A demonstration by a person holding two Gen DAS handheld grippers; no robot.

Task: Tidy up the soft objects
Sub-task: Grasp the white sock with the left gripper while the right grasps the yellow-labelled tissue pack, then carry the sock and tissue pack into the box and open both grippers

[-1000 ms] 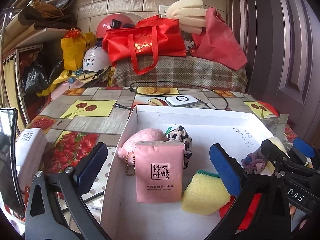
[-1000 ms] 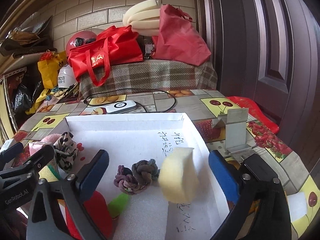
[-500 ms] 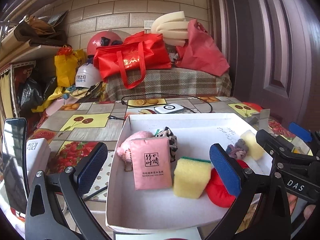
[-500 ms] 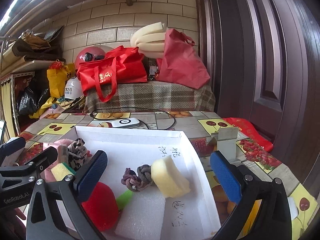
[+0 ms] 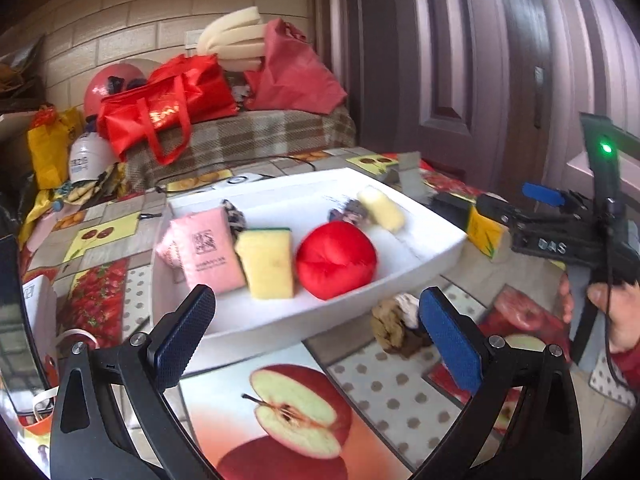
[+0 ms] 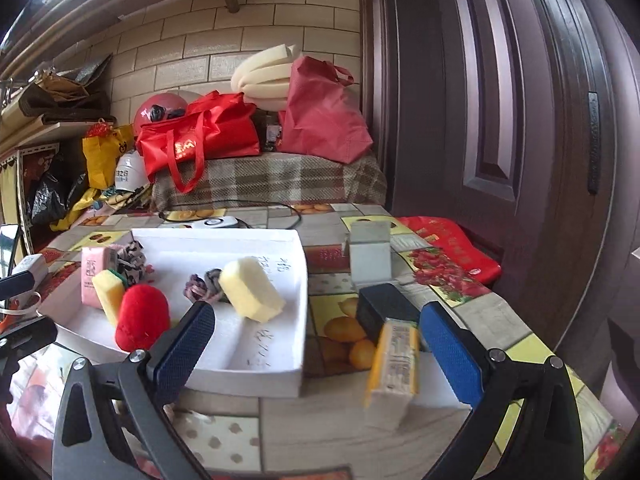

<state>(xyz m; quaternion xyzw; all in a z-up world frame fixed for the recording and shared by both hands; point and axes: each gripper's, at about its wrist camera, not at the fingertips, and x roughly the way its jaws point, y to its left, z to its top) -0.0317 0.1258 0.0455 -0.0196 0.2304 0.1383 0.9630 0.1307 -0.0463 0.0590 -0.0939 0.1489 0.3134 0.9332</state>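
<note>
Judging by looks, everything in the tray (image 5: 424,258) is light and squashy: the red cushion (image 5: 336,260), the sponge (image 5: 266,264), the pink tissue pack (image 5: 208,250), the foam block (image 6: 251,290) and the knotted rope (image 6: 204,284) will all give under pressure, so we would pinch each across its middle (gently, or it bulges out sideways). Both our grippers are empty with jaws spread wide: the left gripper (image 5: 316,344) hangs over the desk (image 5: 400,396) in front of the tray, the right gripper (image 6: 316,356) over the desk at the tray's right corner.

A crumpled brown cloth (image 5: 394,328) lies on the desk just outside the tray, beside our left gripper's right pad; we see it in the left view only, and it looks limp enough to need a grab at its bunched top. Our right view alone shows the yellow pack (image 6: 394,364) clearly, standing between the pads, with a black box (image 6: 382,308) behind it. It looks stiffer than the rest; we cannot tell whether it is soft.
</note>
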